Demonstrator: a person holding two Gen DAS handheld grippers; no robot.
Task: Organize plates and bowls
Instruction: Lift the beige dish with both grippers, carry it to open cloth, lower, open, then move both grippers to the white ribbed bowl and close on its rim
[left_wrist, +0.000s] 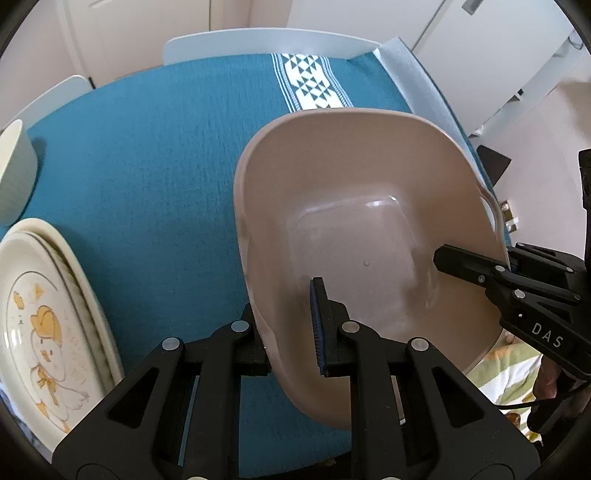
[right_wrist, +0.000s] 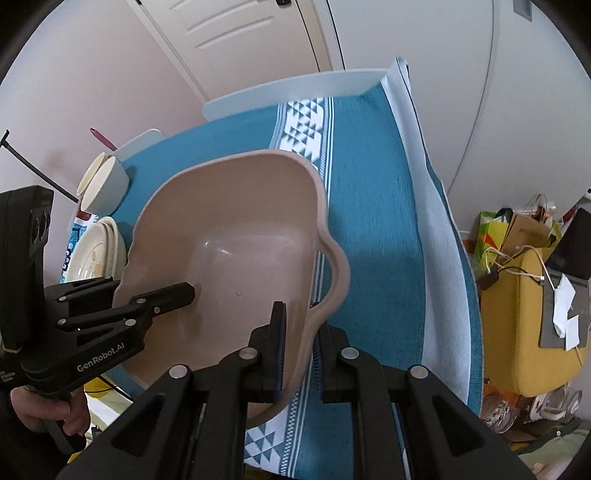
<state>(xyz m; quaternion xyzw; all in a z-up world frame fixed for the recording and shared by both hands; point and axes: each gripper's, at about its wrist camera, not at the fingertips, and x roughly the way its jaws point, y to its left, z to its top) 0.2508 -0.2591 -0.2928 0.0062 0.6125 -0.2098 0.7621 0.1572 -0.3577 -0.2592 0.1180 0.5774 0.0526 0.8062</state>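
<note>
Both grippers, left gripper and right gripper, pinch the big beige plastic tub, empty; the cream duck plates wait outside

The beige basin looks like smooth plastic with a soft gloss, catching light on its floor. The teal cloth over the worktop is woven, matt and ribbed. The duck plate has a glazed ceramic sheen. Both tongs are matt black plastic with ridged blue rubber pads and dull metal pivot pins.
</note>
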